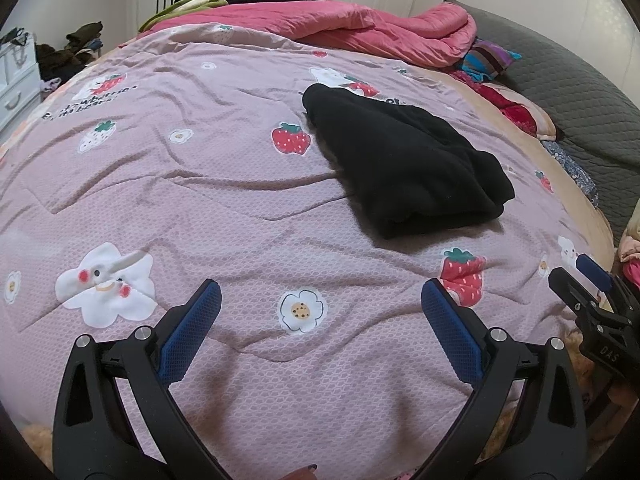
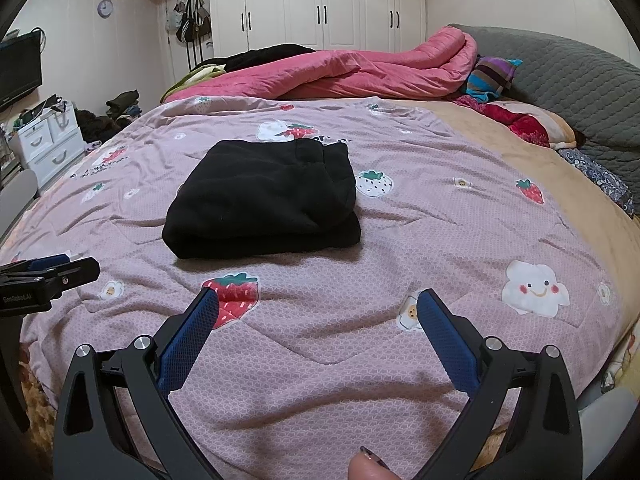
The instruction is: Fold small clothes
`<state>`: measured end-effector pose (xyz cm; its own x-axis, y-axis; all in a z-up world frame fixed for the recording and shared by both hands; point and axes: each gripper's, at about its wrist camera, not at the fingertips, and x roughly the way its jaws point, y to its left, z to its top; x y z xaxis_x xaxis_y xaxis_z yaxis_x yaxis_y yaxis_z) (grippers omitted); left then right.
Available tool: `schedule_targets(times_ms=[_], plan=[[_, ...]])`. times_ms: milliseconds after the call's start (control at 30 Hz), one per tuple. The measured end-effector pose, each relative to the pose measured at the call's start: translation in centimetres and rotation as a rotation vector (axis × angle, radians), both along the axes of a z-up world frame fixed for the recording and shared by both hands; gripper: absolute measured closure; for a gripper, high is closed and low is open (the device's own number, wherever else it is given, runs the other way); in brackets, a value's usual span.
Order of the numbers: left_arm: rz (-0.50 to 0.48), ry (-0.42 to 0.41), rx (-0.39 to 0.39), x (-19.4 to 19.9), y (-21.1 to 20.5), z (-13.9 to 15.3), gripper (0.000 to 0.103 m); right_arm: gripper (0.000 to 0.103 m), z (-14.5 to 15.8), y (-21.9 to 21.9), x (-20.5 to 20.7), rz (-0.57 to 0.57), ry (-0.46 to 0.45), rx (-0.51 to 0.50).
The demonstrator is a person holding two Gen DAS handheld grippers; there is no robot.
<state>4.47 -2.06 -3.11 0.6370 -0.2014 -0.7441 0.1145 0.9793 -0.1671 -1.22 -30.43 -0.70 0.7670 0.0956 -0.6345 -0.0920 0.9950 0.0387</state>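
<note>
- lying folded into a thick, roughly square bundle, the black garment [image 2: 262, 200] sits on the pink bedspread [image 2: 360, 360], near the middle of the bed and touched by neither gripper.
- the left gripper [image 1: 320, 300] hovers over the near part of the bedspread, its blue-padded fingers [image 1: 192, 328] wide apart and holding nothing; the garment is farther off and to its right.
- the right gripper [image 2: 318, 308] is also spread wide and empty above the near edge, with the garment straight ahead, slightly left; a strawberry print [image 2: 234, 292] lies between them.
- a fingertip [image 2: 366, 468] shows at the bottom edge of the right view.
- a rumpled pink quilt [image 2: 360, 68] is heaped at the far side, a grey headboard [image 2: 580, 80] stands on the right, and white wardrobes [image 2: 320, 4] line the far wall.
</note>
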Motion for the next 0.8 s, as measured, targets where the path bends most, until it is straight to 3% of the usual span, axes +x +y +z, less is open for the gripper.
schedule_targets(times_ms=[300,433,533,667,800], plan=[[-0.026,0.011,-0.029,0.0,0.2,-0.5,0.009,0.004,0.1,-0.4,-0.1,-0.033,0.013,-0.014],[0.002,0.025,-0.037,-0.1,1.3,-0.6,0.009,0.004,0.3,-2.3,-0.7,-0.131,0.019,-0.024],[0.067,0.029,-0.065,-0.1,4.0,-0.7,0.009,0.004,0.2,-6.0,-1.6,-0.314,0.033,-0.037],[0.214,0.024,-0.057,0.4,10.4,-0.3,0.009,0.004,-0.4,-14.8,-4.4,-0.656,0.056,-0.055],[0.394,0.052,0.037,1.8,19.4,-0.3,0.009,0.004,-2.5,-25.3,-8.6,-1.019,0.127,-0.105]])
